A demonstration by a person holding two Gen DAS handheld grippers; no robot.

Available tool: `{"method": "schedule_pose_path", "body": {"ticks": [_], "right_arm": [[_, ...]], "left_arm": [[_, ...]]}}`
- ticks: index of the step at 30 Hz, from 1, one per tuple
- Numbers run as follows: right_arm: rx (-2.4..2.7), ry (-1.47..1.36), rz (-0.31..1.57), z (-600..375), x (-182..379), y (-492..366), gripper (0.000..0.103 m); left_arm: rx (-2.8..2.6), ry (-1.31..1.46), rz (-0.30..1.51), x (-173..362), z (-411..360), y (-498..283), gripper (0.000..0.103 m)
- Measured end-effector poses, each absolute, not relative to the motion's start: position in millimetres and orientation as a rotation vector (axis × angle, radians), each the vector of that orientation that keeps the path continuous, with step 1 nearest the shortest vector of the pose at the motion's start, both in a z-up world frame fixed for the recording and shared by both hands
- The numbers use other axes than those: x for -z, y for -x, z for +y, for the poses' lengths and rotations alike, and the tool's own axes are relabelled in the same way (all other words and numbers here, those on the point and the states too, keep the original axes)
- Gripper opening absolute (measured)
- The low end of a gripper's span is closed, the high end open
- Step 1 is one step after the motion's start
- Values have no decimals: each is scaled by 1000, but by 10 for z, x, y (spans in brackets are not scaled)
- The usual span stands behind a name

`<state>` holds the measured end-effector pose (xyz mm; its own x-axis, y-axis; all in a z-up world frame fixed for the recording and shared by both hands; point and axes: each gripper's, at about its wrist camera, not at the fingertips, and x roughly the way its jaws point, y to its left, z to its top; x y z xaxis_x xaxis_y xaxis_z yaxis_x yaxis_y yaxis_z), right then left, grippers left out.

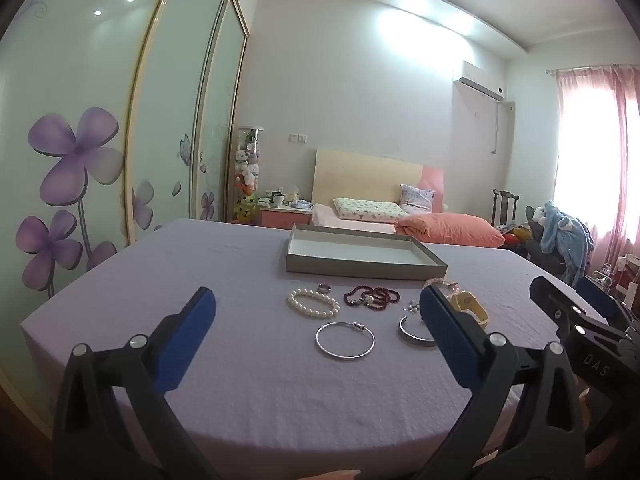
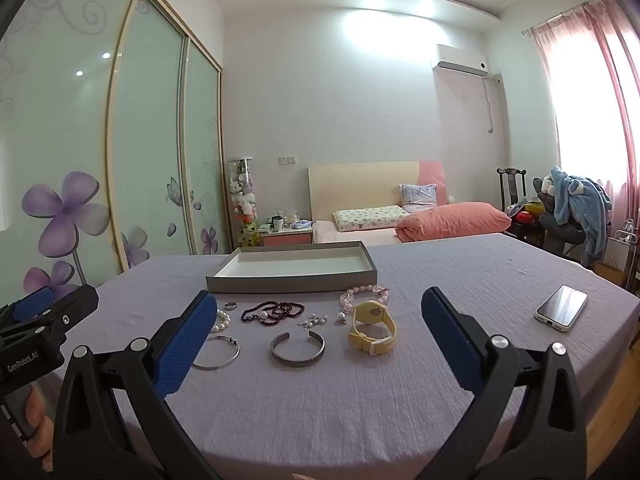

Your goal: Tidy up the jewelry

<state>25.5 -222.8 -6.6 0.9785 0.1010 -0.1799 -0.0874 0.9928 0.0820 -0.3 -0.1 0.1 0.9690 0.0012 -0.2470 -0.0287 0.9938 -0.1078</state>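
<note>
Left wrist view: the left gripper (image 1: pixel 318 308) hangs above a table (image 1: pixel 224 264) draped in lilac cloth, its blue fingers (image 1: pixel 198 308) spread wide with nothing between them. Ahead lies the jewelry — a pearl bracelet (image 1: pixel 313 303), a small ring (image 1: pixel 324 289), a dark red bead string (image 1: pixel 372 295), a thin silver bangle (image 1: pixel 345 340) and a silver cuff (image 1: pixel 416 330) partly hidden by the right-hand finger. Behind them sits a shallow grey tray (image 1: pixel 362 266), white inside, holding none of the pieces. The right gripper (image 2: pixel 318 308), seen through its own camera, is likewise wide open and empty — before it lie a yellow watch (image 2: pixel 372 328), a pink bead bracelet (image 2: pixel 362 294) and small earrings (image 2: pixel 314 322), all near the tray's front wall. A phone (image 2: pixel 562 307) rests well apart, toward the table's right edge.
</note>
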Motion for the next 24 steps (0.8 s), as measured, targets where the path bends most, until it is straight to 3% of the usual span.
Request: {"method": "schedule_pose_path", "body": {"ticks": [24], "right_arm": [[-95, -81, 187, -2240, 67, -252, 101]], "left_arm": [[-17, 113, 256, -1, -5, -3, 99]]}}
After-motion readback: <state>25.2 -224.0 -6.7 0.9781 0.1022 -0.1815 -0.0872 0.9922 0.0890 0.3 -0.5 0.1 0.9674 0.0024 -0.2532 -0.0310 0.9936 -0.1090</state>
